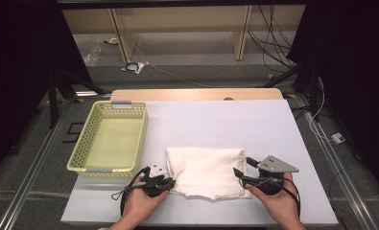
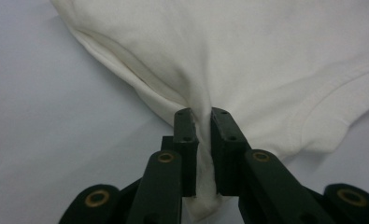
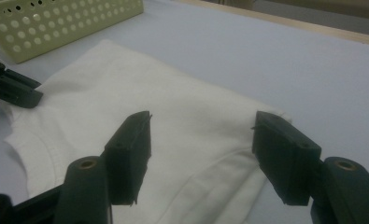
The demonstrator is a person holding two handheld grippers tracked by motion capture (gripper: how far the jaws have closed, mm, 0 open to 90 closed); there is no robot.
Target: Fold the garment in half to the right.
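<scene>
white folded garment (image 1: 207,171) | flat on table's near middle | near-left edge bunched, lifted slightly

white table (image 1: 273,124), basket (image 1: 109,139), folded cloth (image 1: 207,170)

White cloth (image 2: 247,60) pinched between jaws

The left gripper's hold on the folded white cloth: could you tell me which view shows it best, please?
The left gripper view: the left gripper pinches the folded white cloth close up. The high view shows it small; the right gripper view catches its tip.
</scene>
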